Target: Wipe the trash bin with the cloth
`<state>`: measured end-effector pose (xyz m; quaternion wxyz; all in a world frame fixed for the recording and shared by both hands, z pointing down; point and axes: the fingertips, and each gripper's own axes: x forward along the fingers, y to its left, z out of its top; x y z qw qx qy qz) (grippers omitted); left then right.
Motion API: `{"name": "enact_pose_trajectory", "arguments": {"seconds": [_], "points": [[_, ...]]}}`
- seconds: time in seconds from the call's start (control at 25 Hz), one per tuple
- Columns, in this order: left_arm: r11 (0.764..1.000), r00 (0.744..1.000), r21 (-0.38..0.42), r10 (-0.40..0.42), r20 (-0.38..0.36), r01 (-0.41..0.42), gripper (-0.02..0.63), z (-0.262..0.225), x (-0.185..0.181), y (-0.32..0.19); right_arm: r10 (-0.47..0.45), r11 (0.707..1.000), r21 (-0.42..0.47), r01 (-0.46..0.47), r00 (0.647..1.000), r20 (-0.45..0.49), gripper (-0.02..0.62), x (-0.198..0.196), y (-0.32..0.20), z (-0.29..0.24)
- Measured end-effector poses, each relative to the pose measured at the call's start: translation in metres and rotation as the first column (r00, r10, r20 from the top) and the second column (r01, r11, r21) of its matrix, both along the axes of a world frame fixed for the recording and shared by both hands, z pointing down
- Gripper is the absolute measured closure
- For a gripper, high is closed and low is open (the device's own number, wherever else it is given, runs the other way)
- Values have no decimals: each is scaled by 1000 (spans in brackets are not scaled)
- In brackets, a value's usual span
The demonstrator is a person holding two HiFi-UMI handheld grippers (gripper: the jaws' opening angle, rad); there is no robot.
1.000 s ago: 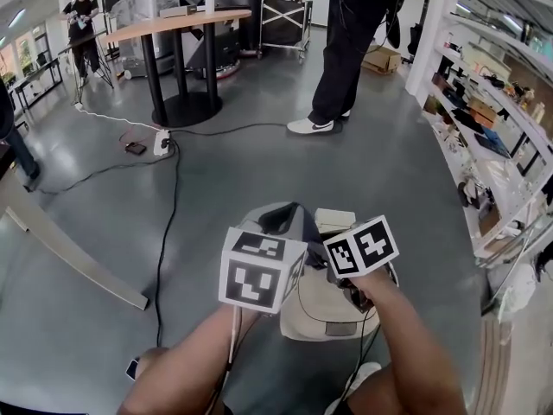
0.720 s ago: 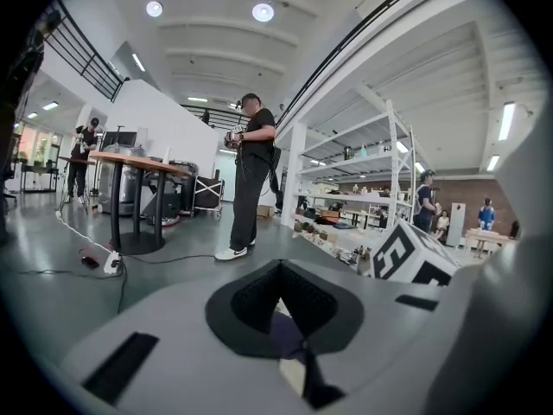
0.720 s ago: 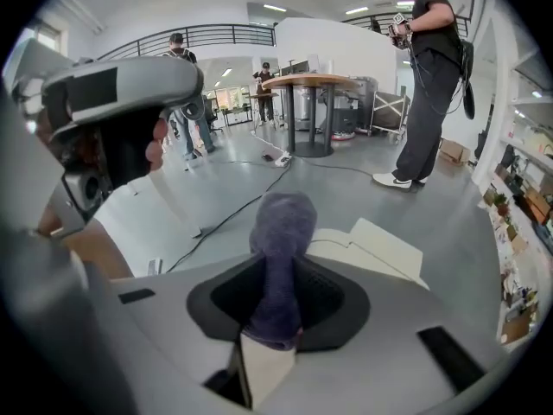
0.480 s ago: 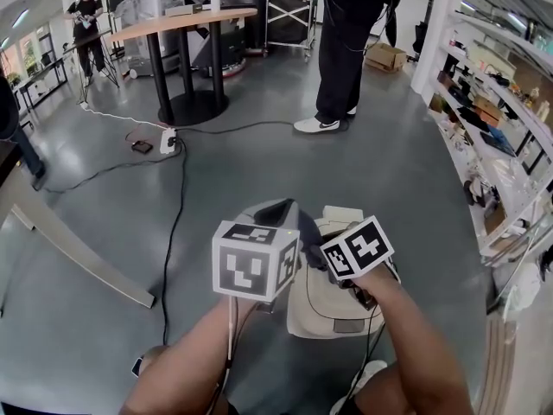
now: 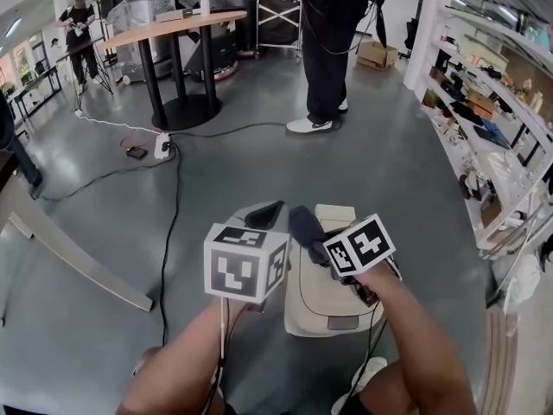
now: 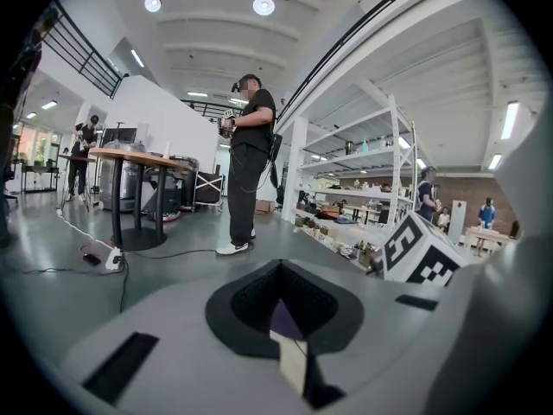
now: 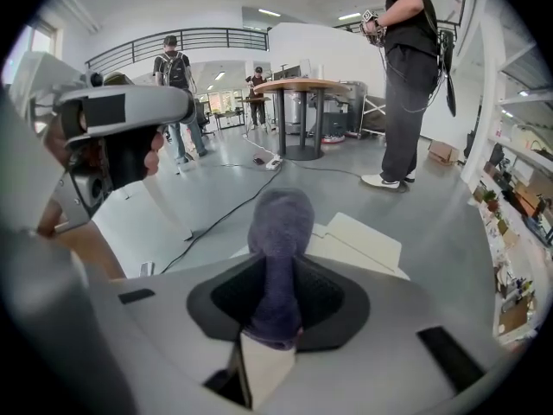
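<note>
- Two grippers sit low in the head view, each held in a hand, their marker cubes side by side. The left gripper (image 5: 265, 213) is just left of the trash bin (image 5: 333, 296), a beige bin standing on the grey floor (image 5: 389, 171). The right gripper (image 5: 321, 251) is over the bin's lid with a dark cloth (image 5: 304, 225) sticking out ahead of it. I cannot tell whether the cloth touches the lid.
- Farther off, a black cable (image 5: 169, 223) runs across the floor, a person in dark trousers (image 5: 328, 50) stands beyond the bin, a round table (image 5: 173, 22) is at the upper left, and shelves (image 5: 484, 102) line the right side.
- In the left gripper view, the jaws meet at a point with nothing held between them. The other gripper's marker cube shows at the right.
- In the right gripper view, the jaws are clamped on the purple-grey cloth, which pokes forward past them. The bin's pale lid lies just behind it.
</note>
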<state>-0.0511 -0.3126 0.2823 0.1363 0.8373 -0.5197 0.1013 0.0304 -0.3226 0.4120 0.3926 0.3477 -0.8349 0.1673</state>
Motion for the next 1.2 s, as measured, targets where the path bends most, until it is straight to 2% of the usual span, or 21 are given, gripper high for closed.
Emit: {"name": "enact_pose_trajectory", "arguments": {"seconds": [0.6,0.8,1.2], "points": [[999,1000,-20,30,3,-30,609,9,21,0,141,990,3,-141,989,39,494,62,-3,2],[998,998,-15,53,26,-53,609,12,35,3,175,984,3,-176,984,41,494,80,-5,2],[998,998,-22,63,30,-63,608,14,40,5,246,968,43,-248,968,46,494,109,-9,2]]}}
